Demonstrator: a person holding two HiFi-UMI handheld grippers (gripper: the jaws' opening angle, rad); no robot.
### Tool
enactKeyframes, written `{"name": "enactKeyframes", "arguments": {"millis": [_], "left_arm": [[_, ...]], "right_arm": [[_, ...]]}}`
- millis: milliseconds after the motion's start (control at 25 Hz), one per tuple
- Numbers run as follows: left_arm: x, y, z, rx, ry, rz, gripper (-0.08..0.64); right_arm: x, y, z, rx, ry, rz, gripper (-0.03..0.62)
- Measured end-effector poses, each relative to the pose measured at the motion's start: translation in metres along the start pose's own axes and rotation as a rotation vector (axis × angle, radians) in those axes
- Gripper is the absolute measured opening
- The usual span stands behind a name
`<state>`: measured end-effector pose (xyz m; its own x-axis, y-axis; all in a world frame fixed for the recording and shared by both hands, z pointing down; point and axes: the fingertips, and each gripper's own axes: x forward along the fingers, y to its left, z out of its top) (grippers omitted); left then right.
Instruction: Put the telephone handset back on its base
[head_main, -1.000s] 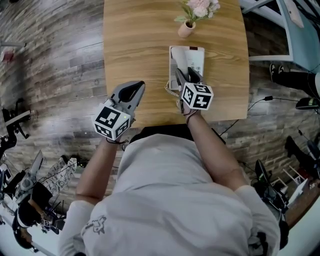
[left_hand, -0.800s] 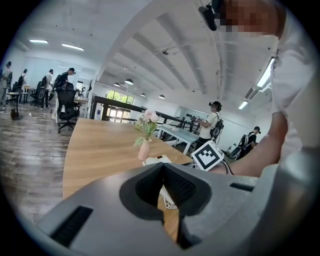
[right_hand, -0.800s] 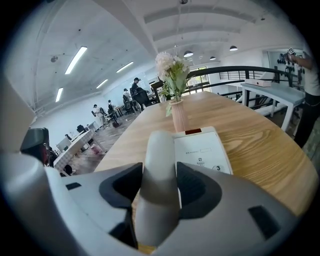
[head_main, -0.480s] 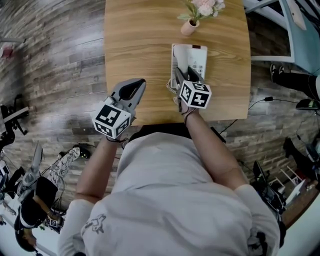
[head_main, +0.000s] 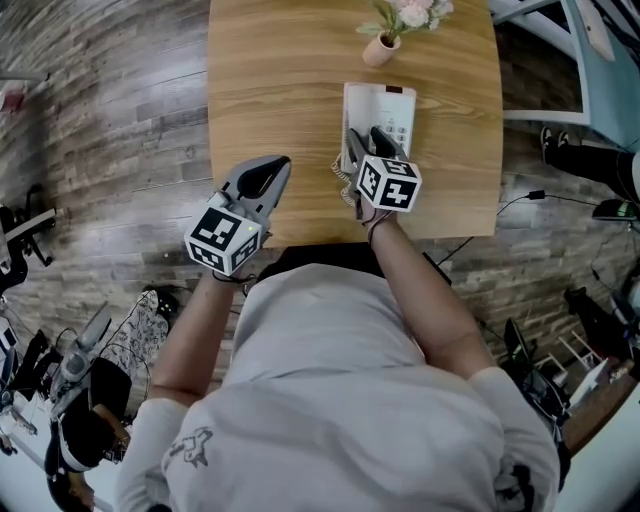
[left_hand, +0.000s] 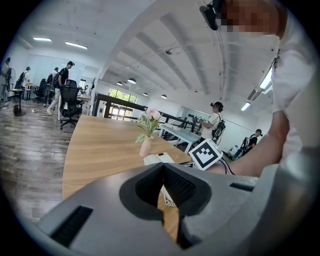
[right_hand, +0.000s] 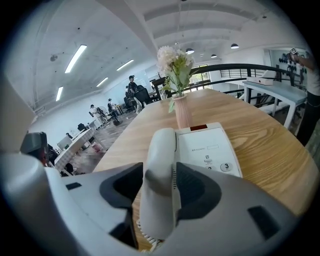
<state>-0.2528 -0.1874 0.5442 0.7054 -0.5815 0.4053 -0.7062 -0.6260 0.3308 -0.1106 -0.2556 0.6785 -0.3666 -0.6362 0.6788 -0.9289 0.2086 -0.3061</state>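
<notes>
While the right gripper (right_hand: 160, 190) clamps the handset (right_hand: 161, 150) over the base's (right_hand: 210, 147) left side, lower it level into the cradle (mind the coiled cord (right_hand: 144, 235)). The left gripper (head_main: 262, 182), jaws together and empty, hangs left of the base over the wooden table (head_main: 270, 80). A flower vase (head_main: 380, 50) stands just beyond the base.

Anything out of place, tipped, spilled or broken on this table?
Nothing stands out. The vase stands upright, the phone base lies flat on the table, and the handset is clamped in the right gripper at the base, beside its keypad. No spill or damage shows.
</notes>
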Motion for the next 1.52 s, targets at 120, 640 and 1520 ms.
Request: {"name": "enactKeyframes", "arguments": {"millis": [120, 640, 1520], "left_arm": [[0.001, -0.001, -0.003, -0.003, 0.002, 0.002, 0.006], [-0.006, -0.006, 0.003, 0.003, -0.019, 0.018, 0.006], [-0.034, -0.046, 0.063, 0.064, -0.142, 0.013, 0.006]], "right_arm": [[0.003, 0.0, 0.004, -0.011, -0.002, 0.002, 0.213], [-0.017, 0.007, 0.02, -0.068, -0.04, 0.024, 0.213], [-0.128, 0.047, 0.065, -0.268, -0.169, 0.157, 0.122]]}}
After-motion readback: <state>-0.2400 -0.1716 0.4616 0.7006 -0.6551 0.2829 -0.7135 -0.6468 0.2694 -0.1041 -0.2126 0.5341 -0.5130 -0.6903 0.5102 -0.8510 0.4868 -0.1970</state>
